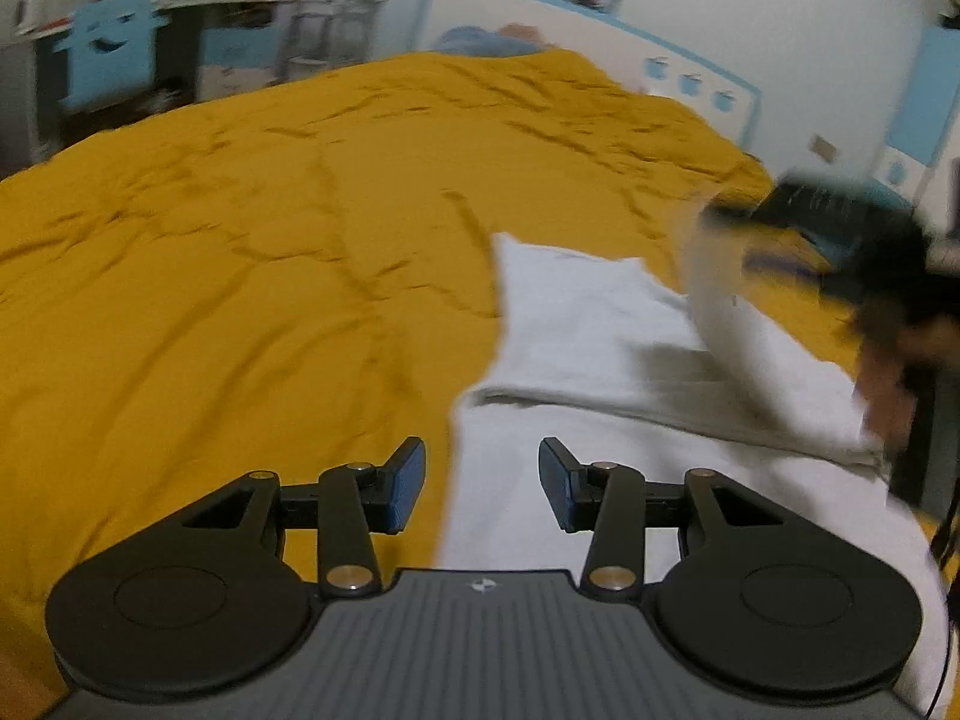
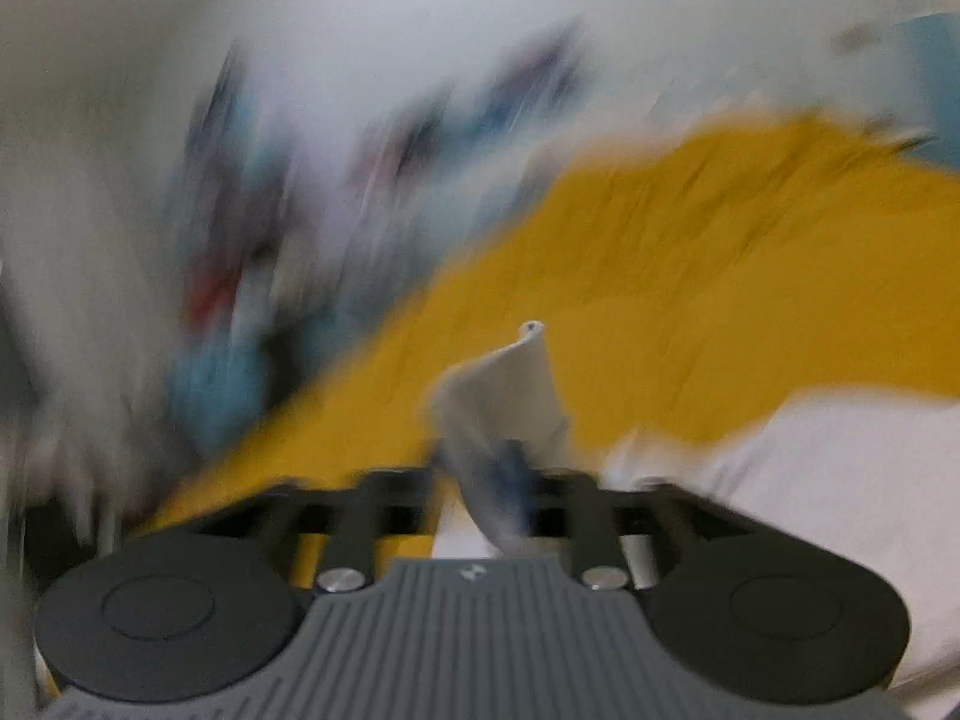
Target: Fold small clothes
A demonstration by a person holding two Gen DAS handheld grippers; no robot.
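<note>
A white garment (image 1: pixel 600 354) lies partly folded on the yellow bedspread (image 1: pixel 240 240), at the right of the left wrist view. My left gripper (image 1: pixel 483 483) is open and empty, its blue pads just above the garment's left edge. My right gripper (image 2: pixel 501 468) is shut on a corner of the white garment (image 2: pixel 510 384), which sticks up between the fingers. In the left wrist view the right gripper (image 1: pixel 840 240) shows blurred at the far right, lifting a flap of the cloth. The right wrist view is heavily motion-blurred.
The bedspread also fills the right wrist view (image 2: pixel 720 276). A white and blue headboard (image 1: pixel 600 42) and a pillow (image 1: pixel 486 42) are at the far end. A blue chair (image 1: pixel 108 54) and a cluttered desk stand beyond the bed on the left.
</note>
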